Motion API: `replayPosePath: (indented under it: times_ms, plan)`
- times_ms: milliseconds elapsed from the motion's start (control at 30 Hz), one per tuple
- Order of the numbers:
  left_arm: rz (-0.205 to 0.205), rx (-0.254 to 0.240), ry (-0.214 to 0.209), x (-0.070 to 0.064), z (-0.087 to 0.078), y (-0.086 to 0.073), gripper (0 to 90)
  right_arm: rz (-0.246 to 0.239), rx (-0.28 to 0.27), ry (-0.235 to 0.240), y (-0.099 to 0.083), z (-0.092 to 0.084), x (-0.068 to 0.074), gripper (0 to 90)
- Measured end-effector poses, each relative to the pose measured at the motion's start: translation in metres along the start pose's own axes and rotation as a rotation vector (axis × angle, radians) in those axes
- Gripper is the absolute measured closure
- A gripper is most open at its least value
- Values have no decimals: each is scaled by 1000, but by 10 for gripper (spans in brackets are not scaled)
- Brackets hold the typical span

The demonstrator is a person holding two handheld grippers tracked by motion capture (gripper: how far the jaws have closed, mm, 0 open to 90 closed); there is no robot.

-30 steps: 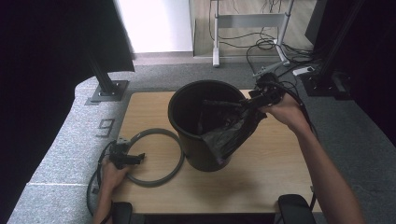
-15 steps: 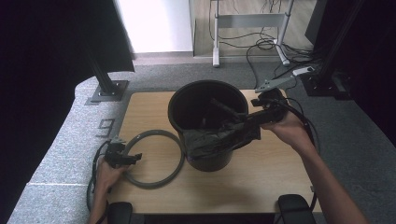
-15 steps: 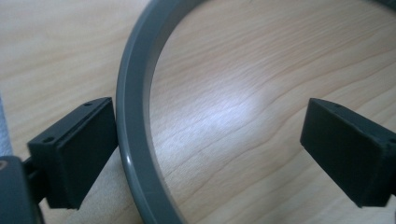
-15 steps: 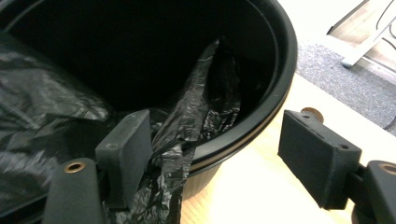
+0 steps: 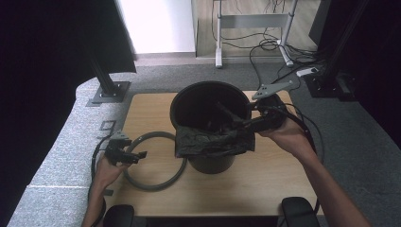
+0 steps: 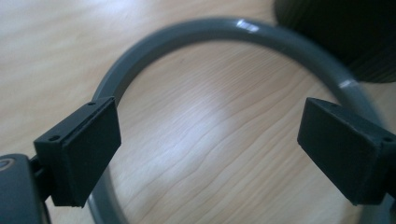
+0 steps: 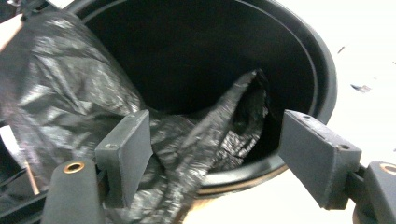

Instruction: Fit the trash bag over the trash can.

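A grey carpeted floor (image 5: 61,142) with cables and desk legs surrounds the wooden table (image 5: 265,189). On the table's middle stands the black bin (image 5: 208,101), a black bag (image 5: 213,142) draped over its near rim and partly inside. Left of the bin lies a grey ring (image 5: 156,182). The right gripper (image 5: 236,124), jaws spread after opening, hovers at the bin's rim over the bag. The left gripper (image 5: 137,155), jaws apart, hangs above the ring.
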State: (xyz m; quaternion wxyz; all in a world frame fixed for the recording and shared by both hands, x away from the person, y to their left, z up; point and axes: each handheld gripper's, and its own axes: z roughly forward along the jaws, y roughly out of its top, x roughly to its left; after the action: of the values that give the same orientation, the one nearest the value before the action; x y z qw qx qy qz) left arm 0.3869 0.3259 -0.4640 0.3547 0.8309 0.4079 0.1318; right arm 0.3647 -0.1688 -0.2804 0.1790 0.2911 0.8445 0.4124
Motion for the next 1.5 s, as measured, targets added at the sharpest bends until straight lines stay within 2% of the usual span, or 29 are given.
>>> replayPosePath:
  times_ms: [100,133,167,233,300,333,367,400,467,533,567,667,733,900,933,967,1000,1033,1133,1333,1400,1500]
  plan:
    - [43,-2,-16,-9,-8,15,69,-20,-2,38,5,0,5,254]
    - [66,2,-22,-13,-10,20,85,-39,-4,91,8,3,11,263]
    - [86,8,-26,-17,-13,25,85,-39,-4,91,8,3,11,263]
    - [124,24,-34,-25,-18,36,95,-63,2,131,11,7,18,266]
    - [153,35,-47,-31,-24,46,97,-86,11,178,13,13,26,269]
    - [167,39,-52,-34,-27,51,107,-99,19,220,15,18,33,271]
    - [176,39,-60,-36,-30,56,107,-99,19,220,15,18,33,271]
    - [182,36,-74,-38,-33,60,111,-123,36,243,17,24,40,280]
    - [186,32,-104,-40,-39,68,118,-135,47,259,17,27,43,288]
    - [190,29,-153,-43,-46,76,140,-155,73,282,17,31,48,347]
    - [201,26,-169,-44,-50,81,140,-173,88,286,17,33,50,414]
    - [229,26,-175,-50,-58,91,141,-169,112,331,18,34,51,579]
    - [250,25,-174,-53,-64,98,142,-160,97,353,19,30,50,678]
    - [298,-9,-206,-67,-82,123,154,-146,78,364,23,25,45,741]
    - [309,-16,-212,-71,-86,128,162,-139,73,344,26,24,42,748]
    - [316,-21,-216,-74,-88,132,162,-139,73,344,26,24,42,748]
    - [333,-38,-234,-81,-93,143,164,-131,74,336,28,25,39,750]
    - [333,-38,-234,-81,-93,143,164,-131,74,336,28,25,39,750]
    - [370,-57,-256,-95,-97,160,174,-123,82,315,31,30,33,747]
    - [446,-78,-292,-122,-97,184,182,-106,100,298,34,37,24,713]
    - [461,-87,-324,-131,-94,193,189,-107,106,298,34,37,23,708]
    - [472,-82,-341,-137,-89,198,194,-110,107,300,34,37,23,705]
